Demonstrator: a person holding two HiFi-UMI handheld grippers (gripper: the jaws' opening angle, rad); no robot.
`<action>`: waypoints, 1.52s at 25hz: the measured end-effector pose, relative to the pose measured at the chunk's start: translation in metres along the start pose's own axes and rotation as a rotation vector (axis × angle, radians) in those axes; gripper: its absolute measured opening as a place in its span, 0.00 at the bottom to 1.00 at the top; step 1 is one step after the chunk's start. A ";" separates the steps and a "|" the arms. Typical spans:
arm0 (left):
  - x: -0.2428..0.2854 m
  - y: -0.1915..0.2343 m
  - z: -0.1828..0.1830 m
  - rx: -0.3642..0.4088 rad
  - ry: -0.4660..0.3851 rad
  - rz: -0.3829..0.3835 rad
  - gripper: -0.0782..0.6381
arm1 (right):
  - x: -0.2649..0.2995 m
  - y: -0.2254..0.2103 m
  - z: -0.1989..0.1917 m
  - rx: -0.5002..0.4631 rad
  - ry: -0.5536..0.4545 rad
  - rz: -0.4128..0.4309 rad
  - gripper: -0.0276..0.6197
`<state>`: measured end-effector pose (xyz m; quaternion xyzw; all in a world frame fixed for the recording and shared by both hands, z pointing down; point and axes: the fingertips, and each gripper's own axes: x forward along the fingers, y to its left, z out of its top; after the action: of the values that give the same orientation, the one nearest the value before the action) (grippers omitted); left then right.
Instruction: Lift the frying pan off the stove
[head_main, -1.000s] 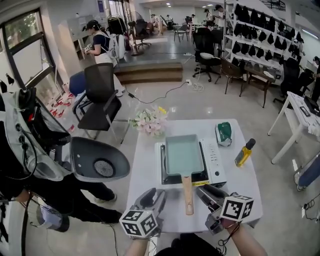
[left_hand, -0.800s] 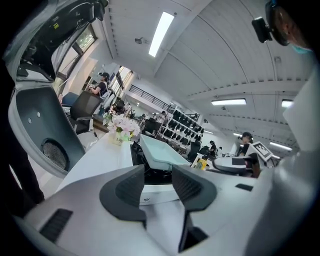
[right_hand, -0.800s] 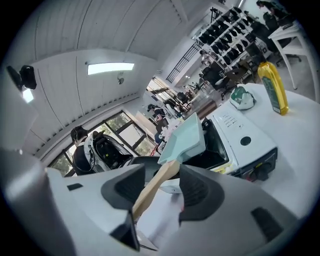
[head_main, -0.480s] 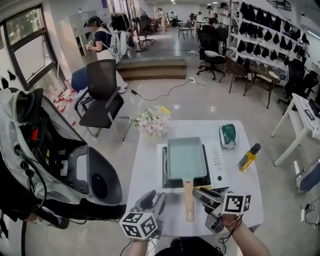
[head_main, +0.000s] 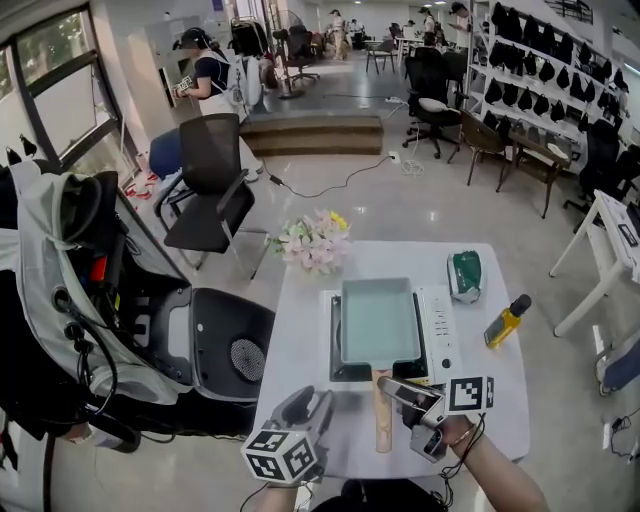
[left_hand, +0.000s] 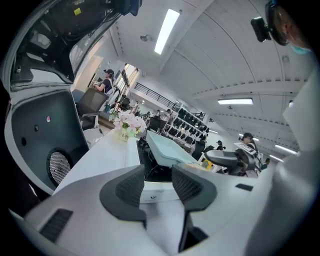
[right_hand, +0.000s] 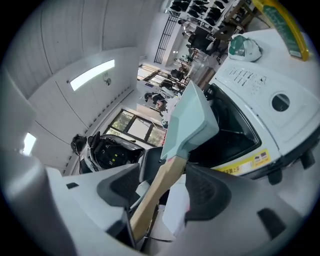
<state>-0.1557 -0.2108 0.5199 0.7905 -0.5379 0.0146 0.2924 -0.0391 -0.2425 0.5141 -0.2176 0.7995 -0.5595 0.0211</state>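
Wooden handle (head_main: 381, 432) of the frying pan (head_main: 379, 320), sitting on the stove (head_main: 441, 338), is lying lengthwise between the right gripper's (head_main: 393, 400) jaws, which have just been opening, not gripping; the left gripper (head_main: 312, 401) is idling alongside, released.

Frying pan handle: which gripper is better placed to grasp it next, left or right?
Right. The right gripper has just been opening its jaws, and the wooden handle stands between them, not yet gripped. The left gripper sits off to the handle's left, open and empty.
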 end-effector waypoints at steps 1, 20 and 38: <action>0.001 0.001 0.000 -0.003 0.002 0.002 0.32 | 0.003 -0.001 0.000 0.012 0.010 0.005 0.47; 0.002 0.017 -0.004 -0.047 0.012 0.035 0.32 | 0.035 -0.012 -0.005 0.094 0.136 0.042 0.44; 0.013 -0.012 0.003 -0.066 0.060 -0.061 0.33 | 0.042 -0.015 0.000 0.118 0.193 0.073 0.35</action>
<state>-0.1403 -0.2205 0.5161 0.7958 -0.5047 0.0114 0.3346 -0.0726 -0.2625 0.5363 -0.1316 0.7709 -0.6227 -0.0227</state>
